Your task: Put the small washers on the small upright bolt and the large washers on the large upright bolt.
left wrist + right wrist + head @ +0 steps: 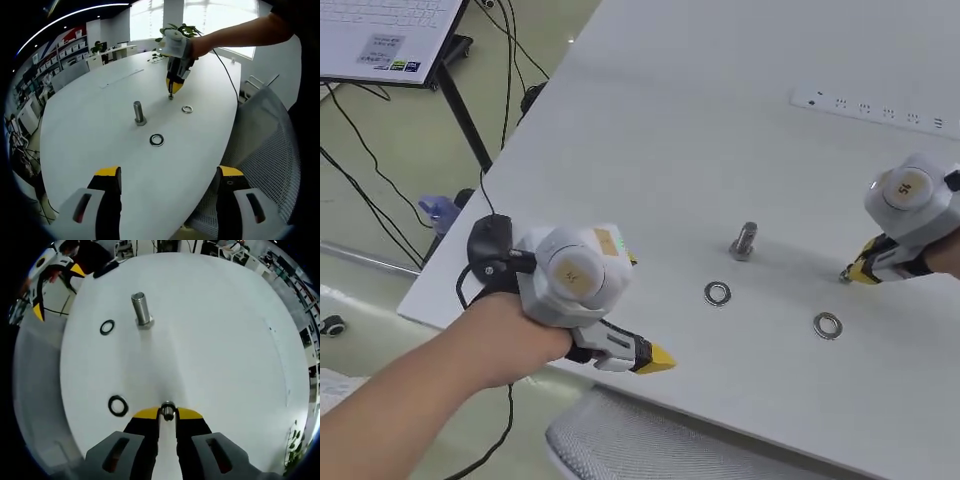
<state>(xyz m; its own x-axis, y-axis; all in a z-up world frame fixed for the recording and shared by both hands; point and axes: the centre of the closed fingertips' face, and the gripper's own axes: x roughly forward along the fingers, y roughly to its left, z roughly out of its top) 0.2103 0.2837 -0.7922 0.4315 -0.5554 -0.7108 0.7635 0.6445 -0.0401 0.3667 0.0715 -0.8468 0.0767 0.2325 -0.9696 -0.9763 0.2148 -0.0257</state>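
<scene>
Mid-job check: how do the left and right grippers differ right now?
The left gripper has its jaws wide apart with nothing between them; the right gripper has its jaws shut on what looks like the small bolt. The left gripper hangs over the near edge of the table; the right gripper's tip is down at the table surface, farther in. Both have yellow jaw tips.

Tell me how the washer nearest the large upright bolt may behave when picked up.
The washer lies flat on the smooth white table, so it probably slides before anything catches its thin edge. It looks metal, so likely rigid.
</scene>
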